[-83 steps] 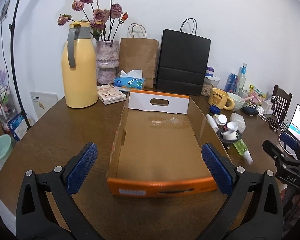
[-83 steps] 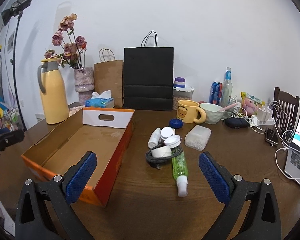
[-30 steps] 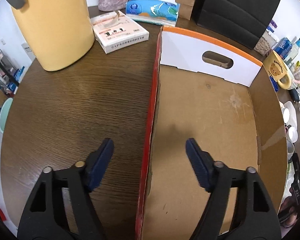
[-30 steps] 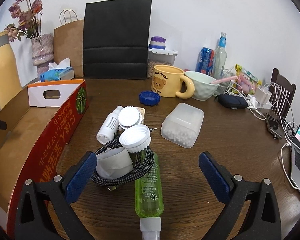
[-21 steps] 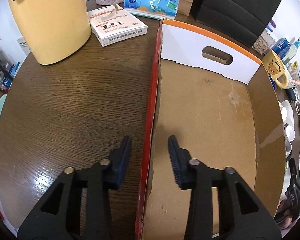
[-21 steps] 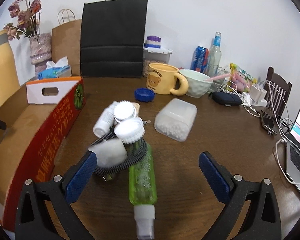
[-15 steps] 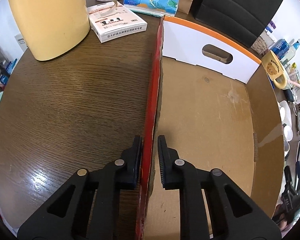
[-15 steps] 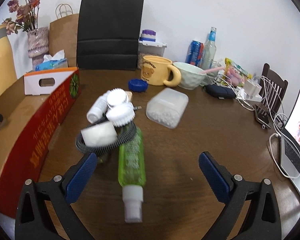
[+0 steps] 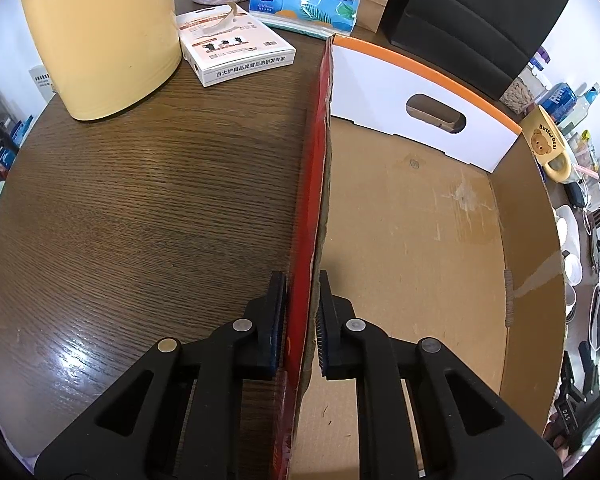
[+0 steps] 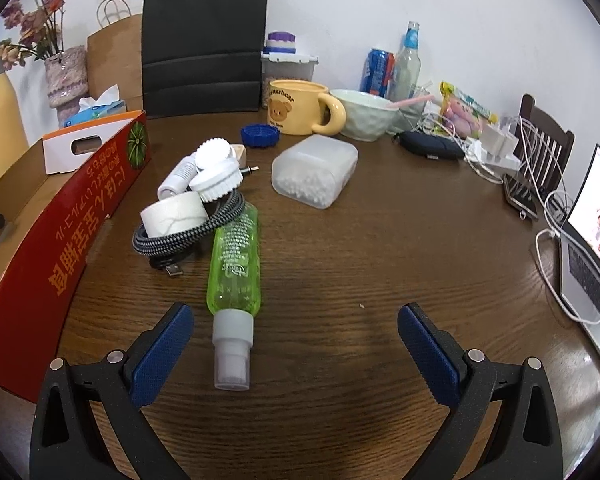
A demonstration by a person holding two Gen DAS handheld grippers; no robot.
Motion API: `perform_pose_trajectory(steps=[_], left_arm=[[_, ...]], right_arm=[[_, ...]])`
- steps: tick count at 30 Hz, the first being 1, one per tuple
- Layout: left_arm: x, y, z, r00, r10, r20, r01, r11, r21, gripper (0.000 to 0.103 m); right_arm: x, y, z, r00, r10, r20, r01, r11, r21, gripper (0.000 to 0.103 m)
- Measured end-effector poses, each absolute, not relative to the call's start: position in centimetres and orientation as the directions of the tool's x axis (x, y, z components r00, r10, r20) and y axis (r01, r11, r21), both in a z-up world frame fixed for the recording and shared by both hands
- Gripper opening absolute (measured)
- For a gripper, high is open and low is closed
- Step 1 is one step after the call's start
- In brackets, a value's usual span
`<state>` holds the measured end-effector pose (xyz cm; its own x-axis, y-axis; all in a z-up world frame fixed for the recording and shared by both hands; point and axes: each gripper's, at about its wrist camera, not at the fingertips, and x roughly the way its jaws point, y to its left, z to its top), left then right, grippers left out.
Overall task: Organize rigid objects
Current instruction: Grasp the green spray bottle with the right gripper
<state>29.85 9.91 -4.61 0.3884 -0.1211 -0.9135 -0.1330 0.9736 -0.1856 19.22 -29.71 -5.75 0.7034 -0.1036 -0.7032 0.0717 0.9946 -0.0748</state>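
Cardboard tray [image 9: 416,240], brown inside with a glossy red outer skin and one white end panel with a hand slot, sits on the dark wood-grain table [image 9: 148,208], and its left wall is now caught! The left gripper [image 9: 302,316] stood wide astride that wall a second ago; its jaws have closed in and now one ribbed blue pad presses each face of the thin corrugated edge. My read: the tray is being steadied so it won't skid while items go in. It's empty so far.

Across to the right-hand pile, just beside the tray's red wall: a coiled black-and-white braided cable [image 10: 188,232] with a small white cylinder resting in it, white ridged caps [image 10: 216,180], then a clear green plastic spray bottle [image 10: 235,264] lying flat, its frosted cap toward the camera. The right gripper [image 10: 296,348] has drifted nearer, jaws spread wide and holding nothing, the bottle's cap just inside its left pad. Smooth and round, it looks likely to roll.
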Motion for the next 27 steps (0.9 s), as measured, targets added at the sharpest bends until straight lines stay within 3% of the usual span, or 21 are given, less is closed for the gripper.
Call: perform_pose_trajectory(steps=[11,17,18,19,27], left_arm=[[29.9,9.8,-4.7,0.392,-0.119,-0.912,-0.132,0.974,-0.184,0.010],[29.9,9.8,-4.7,0.392,-0.120,-0.912,-0.132,0.974,-0.185,0.010],[29.9,9.8,-4.7,0.392,-0.121,-0.912,-0.132,0.974,-0.186,0.010],[29.9,9.8,-4.7,0.392,-0.122,-0.912,-0.132,0.974,-0.186,0.010],[29.9,9.7,-4.7,0.392,-0.121,-0.912,-0.133,0.973,-0.187,0.010]], right_arm=[[21.5,-27.8,-6.7,0.657,-0.077,-0.750,0.012,0.996,-0.091,0.102],[23.9,-28.2,-7.1,0.632,-0.060,-0.773,0.014,0.998,-0.066,0.058],[24.1,-28.2,-7.1,0.630,-0.046,-0.775,0.008,0.999,-0.053,0.039],[24.3,-28.1,-7.1,0.632,-0.044,-0.774,0.008,0.999,-0.050,0.035],[23.6,-29.0,-6.3,0.669,-0.038,-0.742,0.045,0.999,-0.011,0.035]])
